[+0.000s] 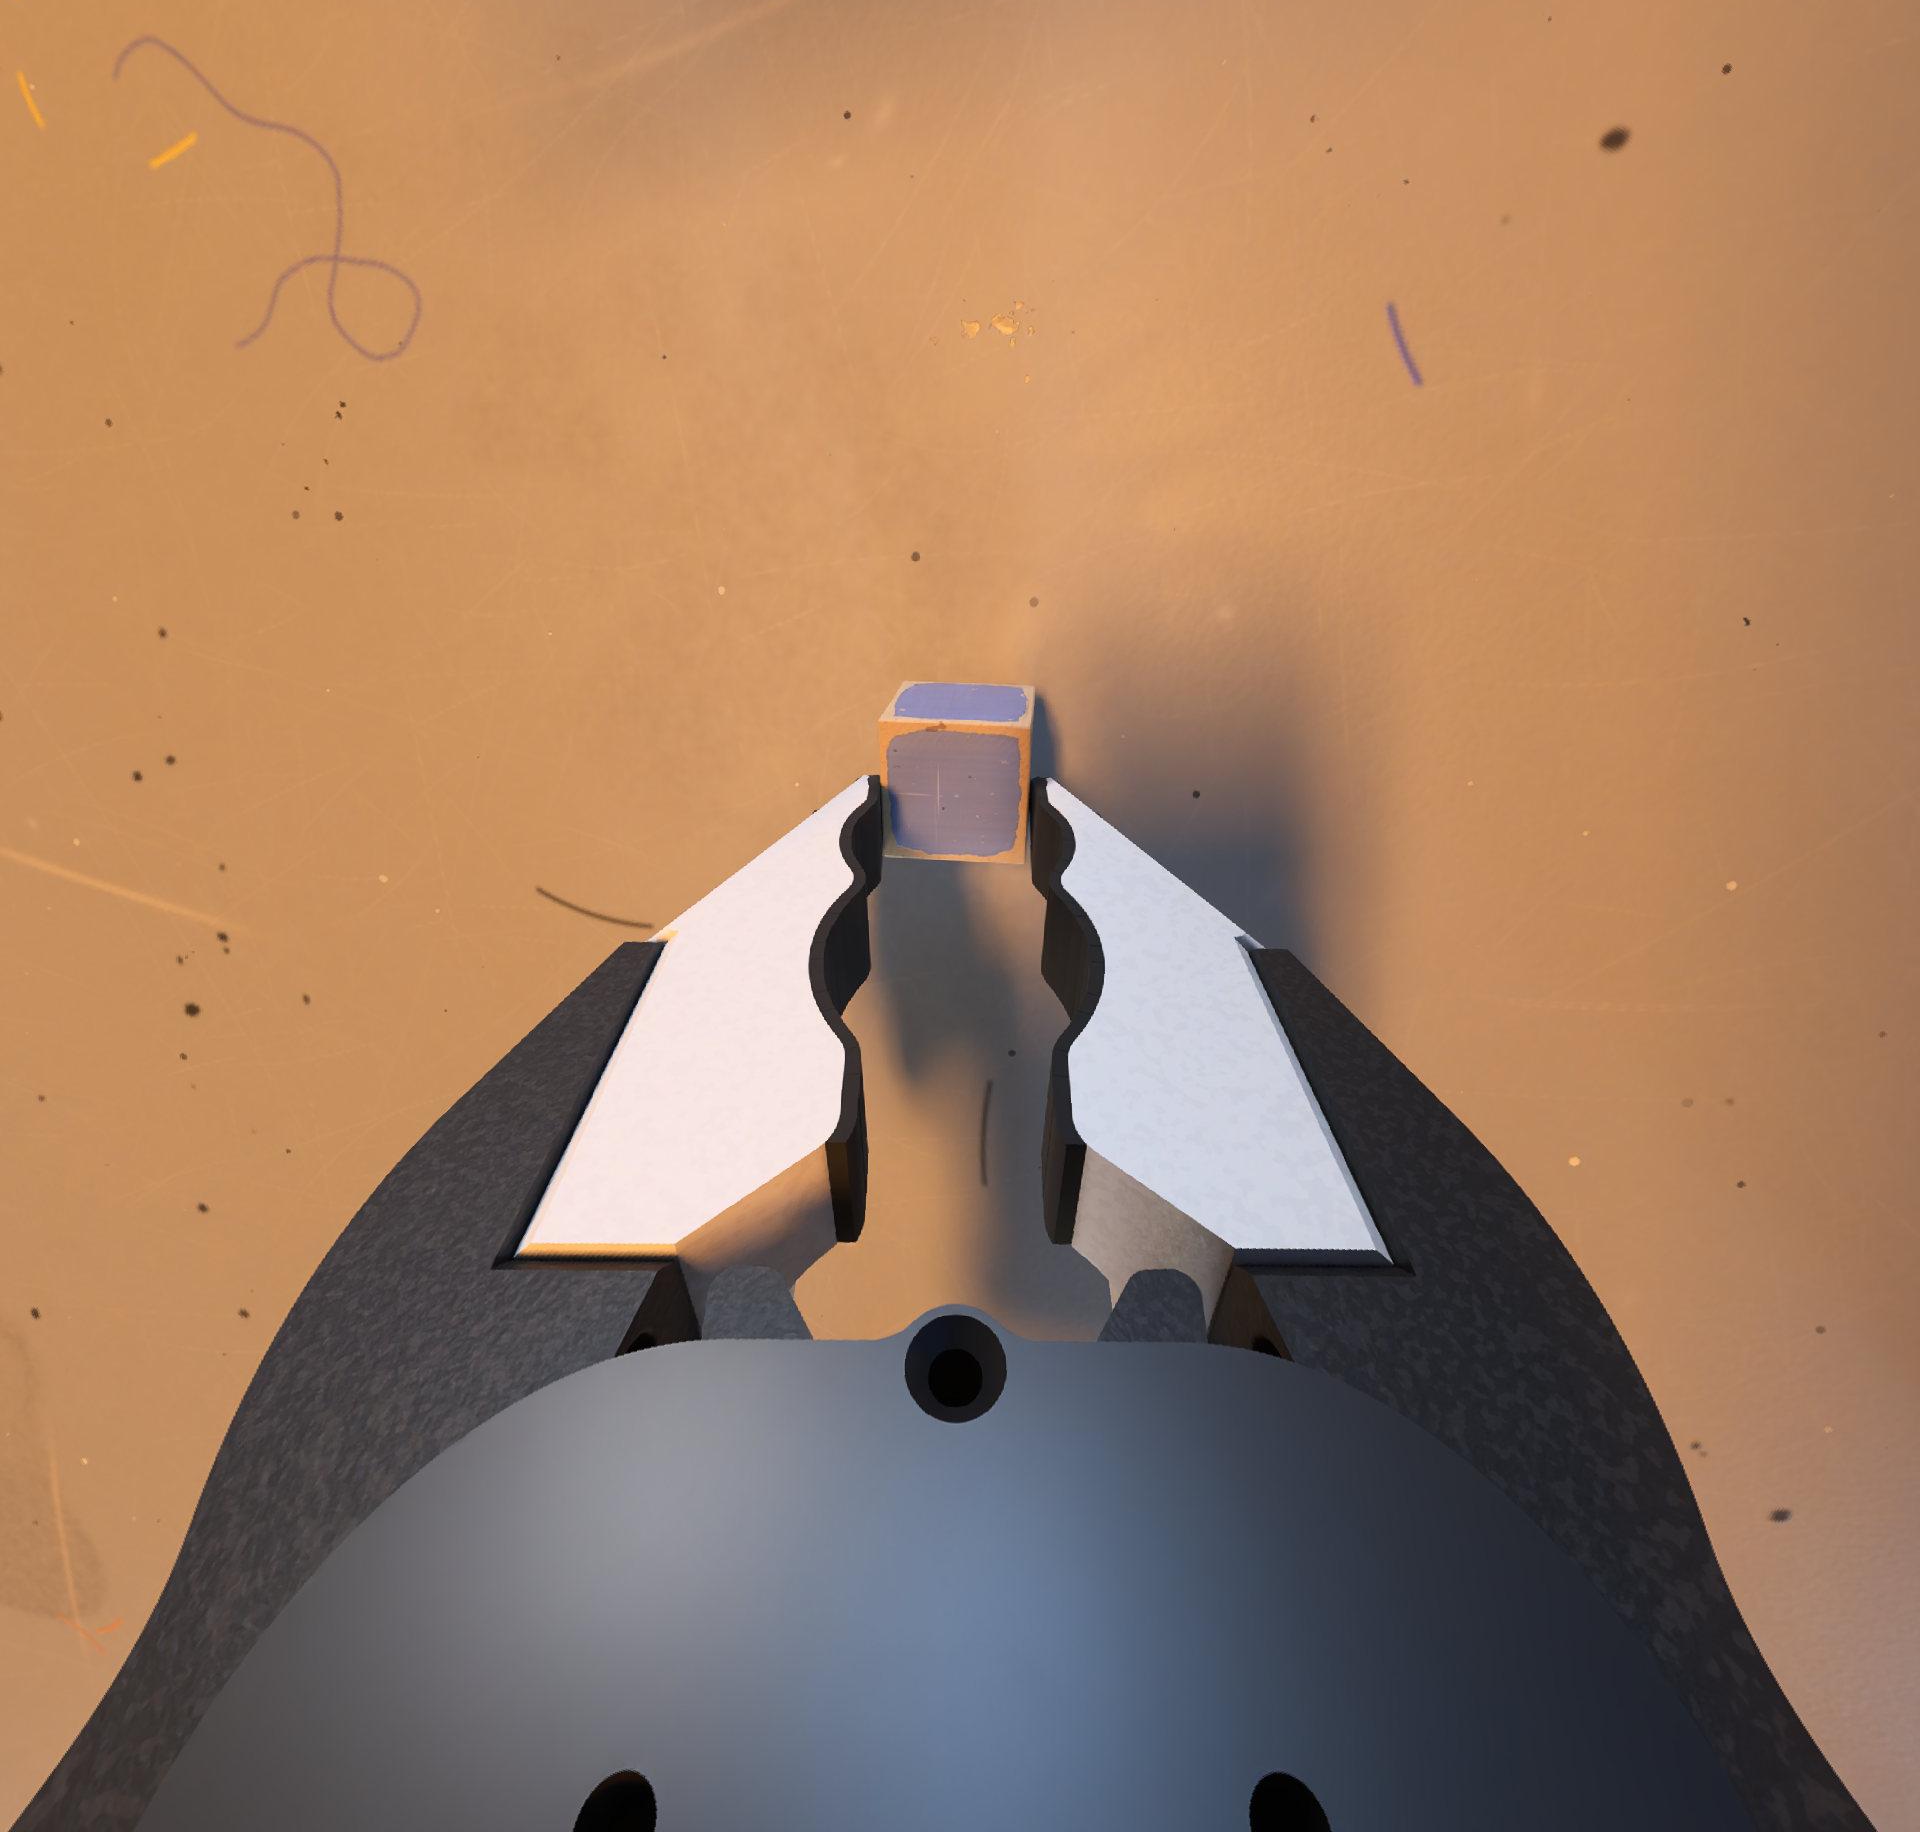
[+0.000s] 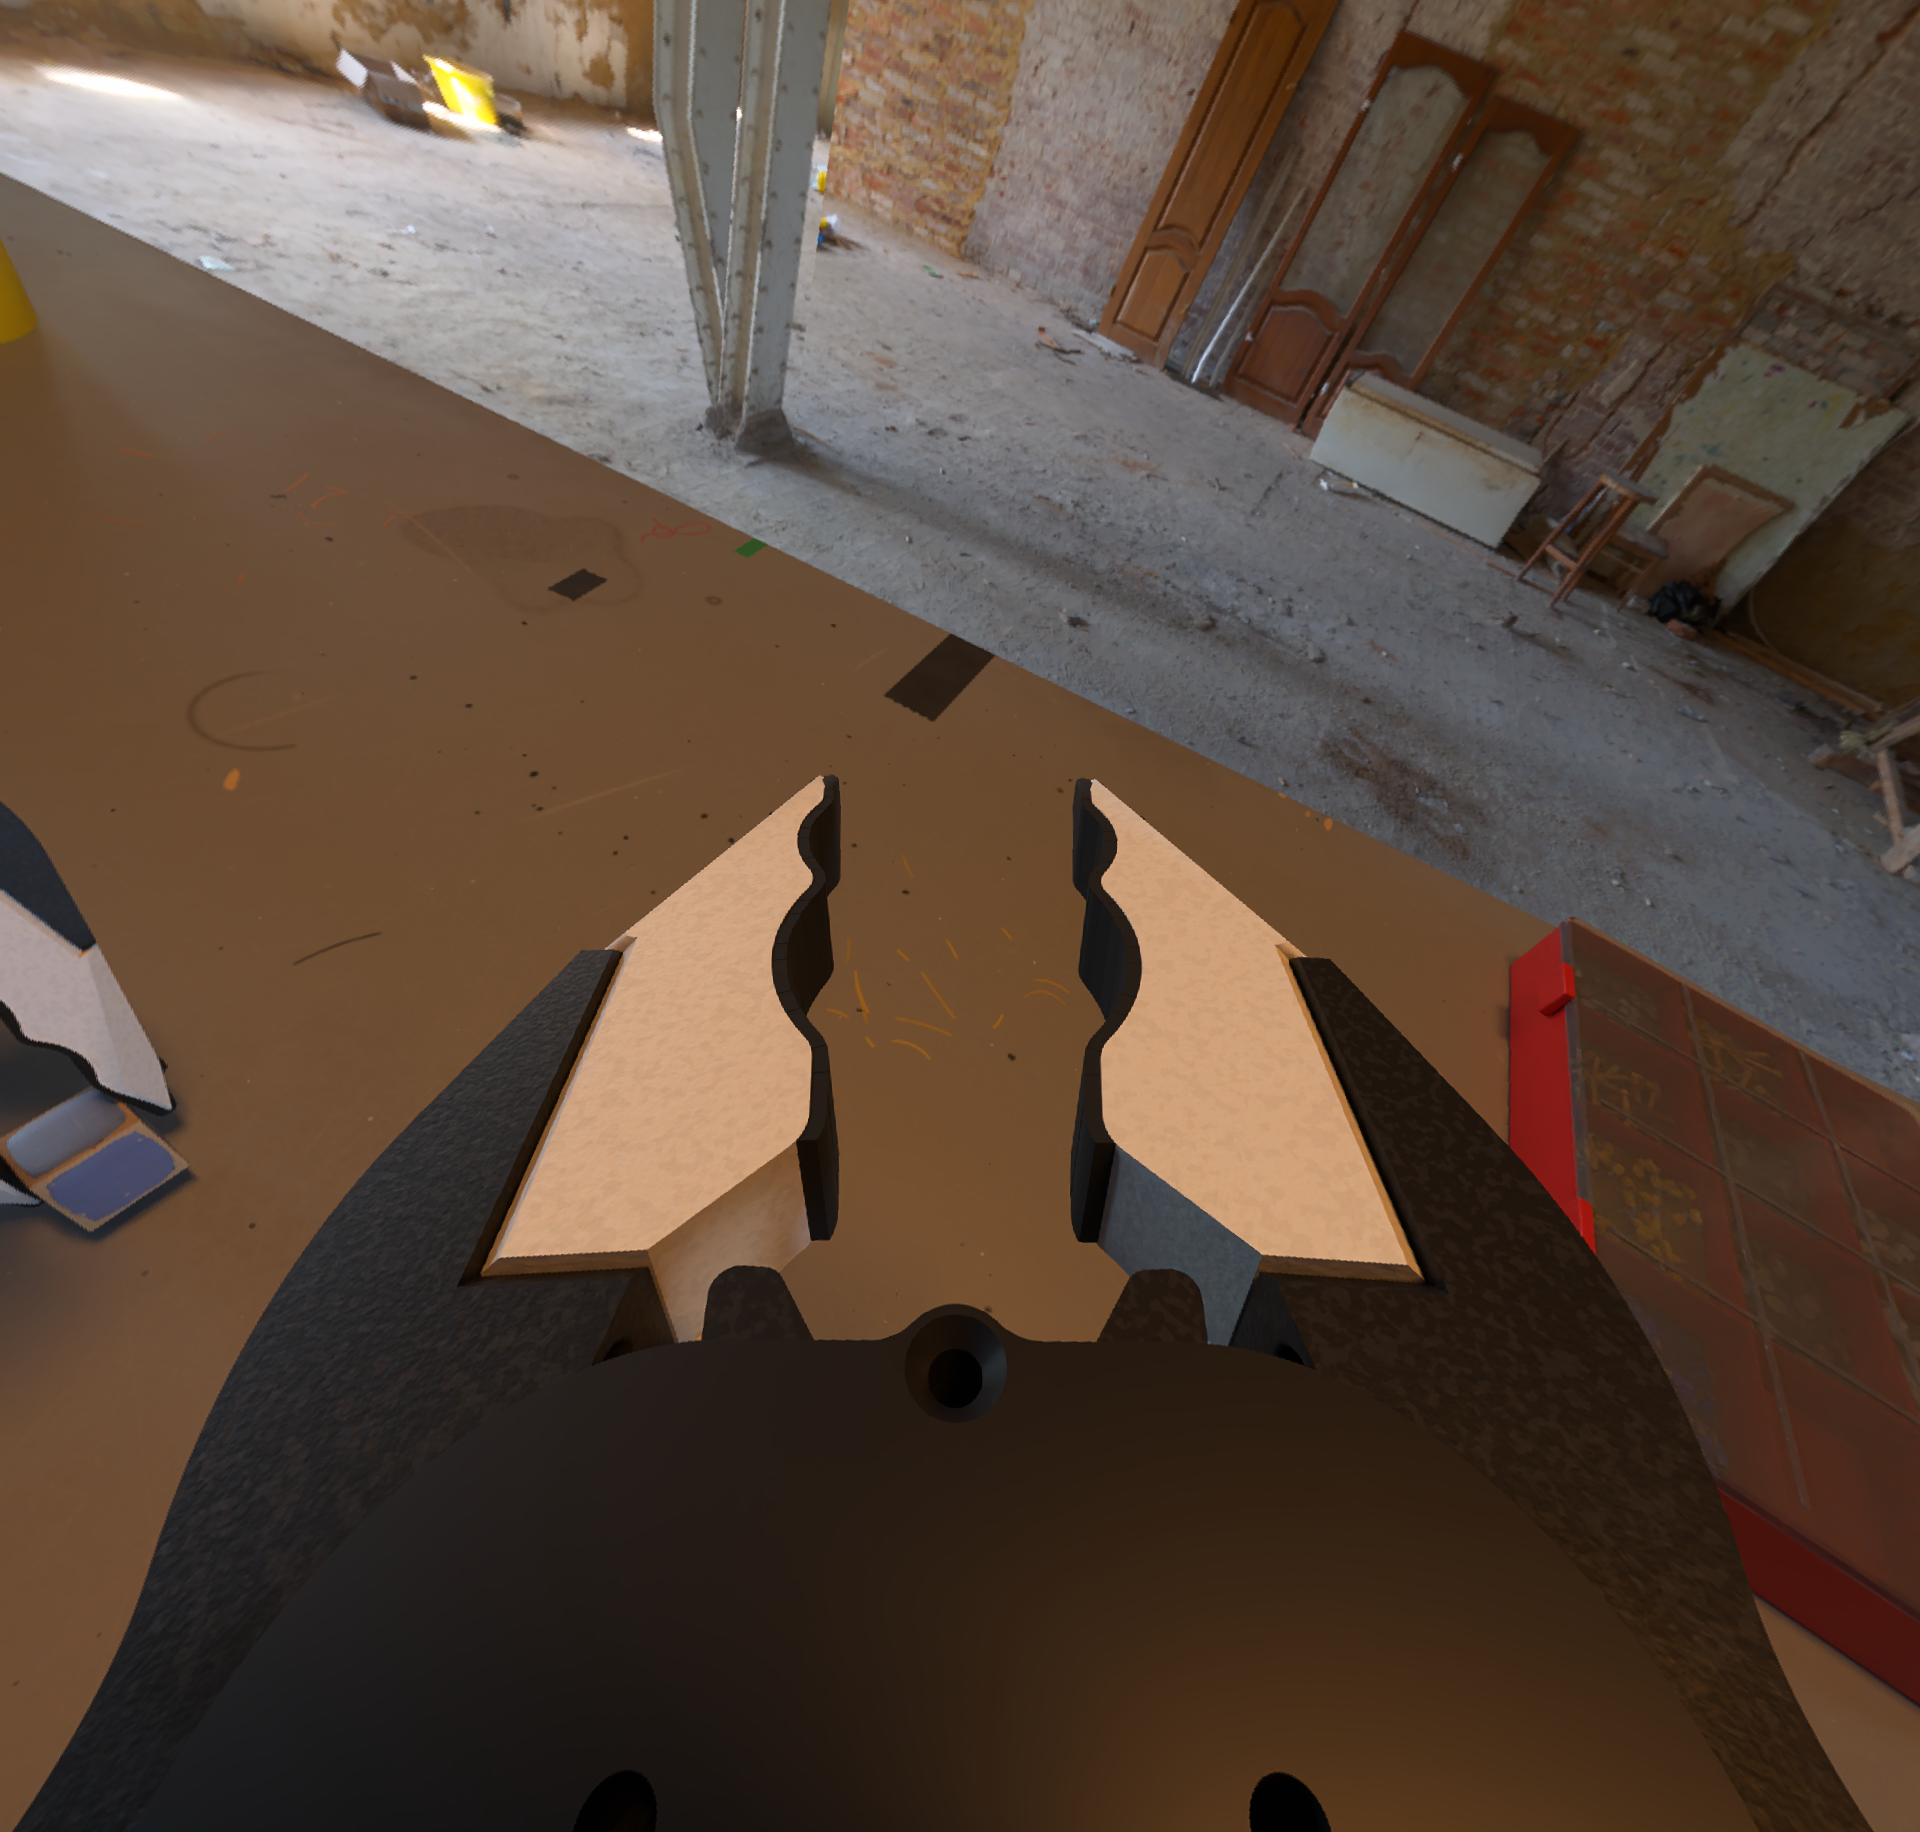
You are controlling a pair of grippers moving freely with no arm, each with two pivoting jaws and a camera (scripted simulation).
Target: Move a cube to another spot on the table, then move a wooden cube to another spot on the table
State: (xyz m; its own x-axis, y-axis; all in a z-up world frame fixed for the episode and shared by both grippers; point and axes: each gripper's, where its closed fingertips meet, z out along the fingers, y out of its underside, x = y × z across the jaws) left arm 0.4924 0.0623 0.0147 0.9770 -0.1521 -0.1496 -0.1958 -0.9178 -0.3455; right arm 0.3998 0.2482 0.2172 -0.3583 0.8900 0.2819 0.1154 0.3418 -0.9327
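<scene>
Left gripper: jaws closed on one small wooden cube with purple-painted faces, held at the tips over the desk. Right gripper: jaws open, nothing between them. Scuffed, speckled orange-brown desk with two black tape patches. One red-edged tiled box at right, one yellow object far left. Room beyond: brick walls, three leaning wooden doors, one steel column.

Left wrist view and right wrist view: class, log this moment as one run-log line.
left hand-held gripper: shut on blue-faced cube | cube: on table or lifted, unclear | right hand-held gripper: open, empty
</scene>
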